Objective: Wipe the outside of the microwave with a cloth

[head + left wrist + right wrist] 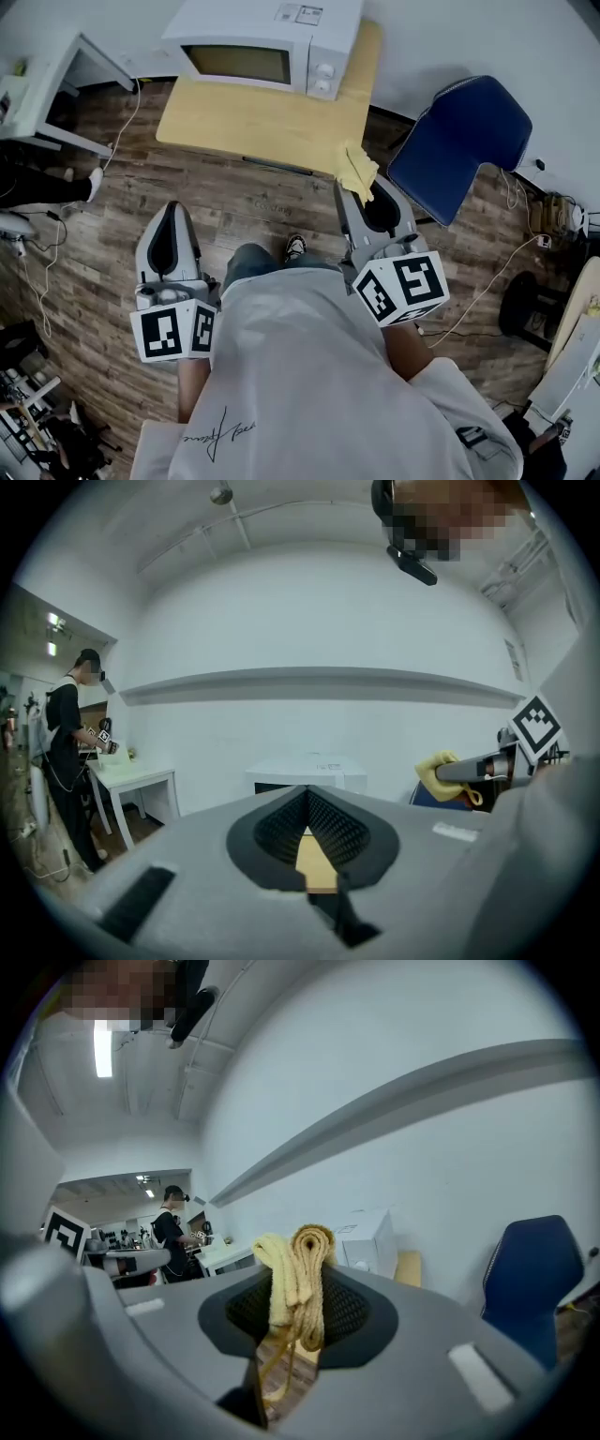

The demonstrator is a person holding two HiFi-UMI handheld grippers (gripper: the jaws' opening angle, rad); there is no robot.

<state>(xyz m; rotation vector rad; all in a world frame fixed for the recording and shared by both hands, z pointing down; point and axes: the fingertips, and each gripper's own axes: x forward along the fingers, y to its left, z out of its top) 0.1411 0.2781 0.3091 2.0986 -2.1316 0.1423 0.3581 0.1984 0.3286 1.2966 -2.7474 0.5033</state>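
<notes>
**Step in hand: bringing the cloth to the microwave (our judgement)**
- Right gripper (295, 1309): its fingers (352, 1312) are clamped on a yellow cloth (298, 1274). The cloth is bunched into two folds that stand up above the tips, with loose threads hanging below.
- Left gripper (314, 855): fingers drawn together, and we see nothing between them. It is held low at our left side.
- In the head view the cloth (359, 169) hangs over the near right corner of the wooden worktop (272, 127), well apart from the microwave (262, 42). We judge that wiping has not begun.

**How to do it well (advice)**
- We should keep the clamp firm, since only a bunched edge is held and a dragging stroke could pull it free.
- We would present the broad fold to the casing, not the fingertips, so that hard plastic does not scrape the paint.
- We would go lightly over the two dials so they do not turn.
- The empty left gripper could steady the casing if it slides.

**Task's thing: microwave**
- A white, box-shaped casing with a dark door window.
- Two round dials are stacked on the panel beside the window, and a printed label sits on the top.
- It stands at the far end of the worktop, close to the white wall, with its door facing us.

**Nearby**
- A blue chair (459, 141) stands to the right of the worktop.
</notes>
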